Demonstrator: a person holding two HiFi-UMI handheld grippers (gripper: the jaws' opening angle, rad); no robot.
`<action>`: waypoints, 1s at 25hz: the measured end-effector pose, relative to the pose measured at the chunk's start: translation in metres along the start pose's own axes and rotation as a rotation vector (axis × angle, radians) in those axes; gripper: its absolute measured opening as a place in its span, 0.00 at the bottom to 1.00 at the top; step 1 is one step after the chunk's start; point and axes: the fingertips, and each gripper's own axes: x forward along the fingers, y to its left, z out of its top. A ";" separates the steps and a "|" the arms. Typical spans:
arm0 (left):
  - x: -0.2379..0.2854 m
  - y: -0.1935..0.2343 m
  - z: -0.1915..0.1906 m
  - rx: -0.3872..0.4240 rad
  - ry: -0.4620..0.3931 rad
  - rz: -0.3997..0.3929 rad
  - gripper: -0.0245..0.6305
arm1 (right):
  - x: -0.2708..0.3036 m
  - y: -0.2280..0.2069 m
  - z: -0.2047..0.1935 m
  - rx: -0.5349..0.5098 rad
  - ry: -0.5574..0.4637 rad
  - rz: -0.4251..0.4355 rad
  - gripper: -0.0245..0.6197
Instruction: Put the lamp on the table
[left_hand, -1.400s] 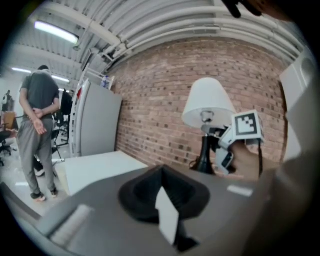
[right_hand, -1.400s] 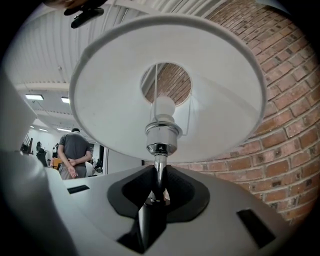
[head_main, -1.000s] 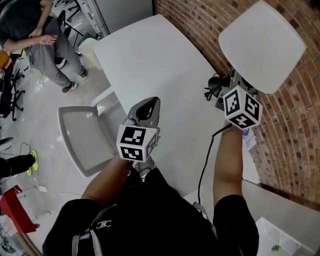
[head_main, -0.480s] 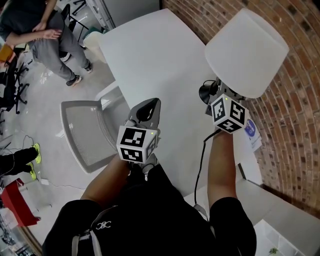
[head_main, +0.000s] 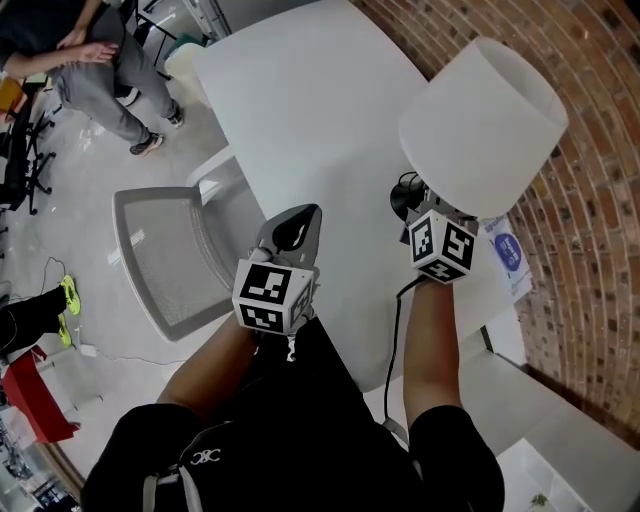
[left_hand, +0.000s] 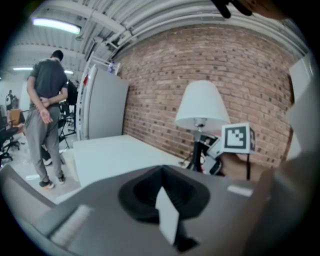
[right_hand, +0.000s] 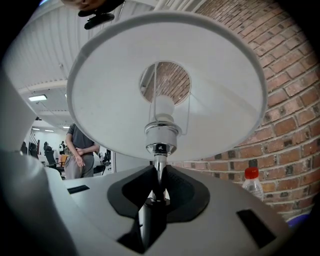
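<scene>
— Tongs first: what does each pair hold?

— Right tongs (right_hand: 158, 192) are pinched narrow on the lamp (head_main: 485, 125), one pad on either side of its thin metal stem (right_hand: 159, 167), just below the bulb socket. Left tongs (head_main: 296, 222) are closed with nothing between them. They hang over the near part of the table (head_main: 300, 100), left of the lamp and apart from it.

— Which view shows that grip?

— Only the right gripper view. It looks up the stem into the white shade (right_hand: 165, 85), with the bulb (right_hand: 162, 107) inside. It also catches a red-capped bottle (right_hand: 252, 184) by the brick wall (right_hand: 280, 100) on the right. In the head view the shade covers the stem and the pads. That view gives the shade's top and the right pair's marker cube (head_main: 442, 245) just under its near rim. It also shows a black cord (head_main: 392, 335) running beside the right forearm and a grey chair (head_main: 165, 265) left of the table.

— And the left gripper view?

— It gives the lamp side-on: upright, at the table's right side, close to the wall, with the right pair's cube just beside the stem. A person (left_hand: 45, 105) stands at far left, hands behind the back.

— Is the base down on the table?

— I cannot tell. The base is dark and partly hidden behind the right tongs.
</scene>
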 end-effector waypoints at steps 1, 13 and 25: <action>0.002 0.001 -0.005 -0.002 0.008 -0.002 0.04 | -0.001 0.001 -0.006 -0.004 0.003 0.000 0.14; 0.024 0.010 -0.066 -0.013 0.094 -0.030 0.04 | 0.006 0.024 -0.079 -0.025 0.066 0.021 0.14; 0.023 0.008 -0.076 0.017 0.106 -0.069 0.04 | 0.000 0.031 -0.101 -0.033 0.063 0.000 0.14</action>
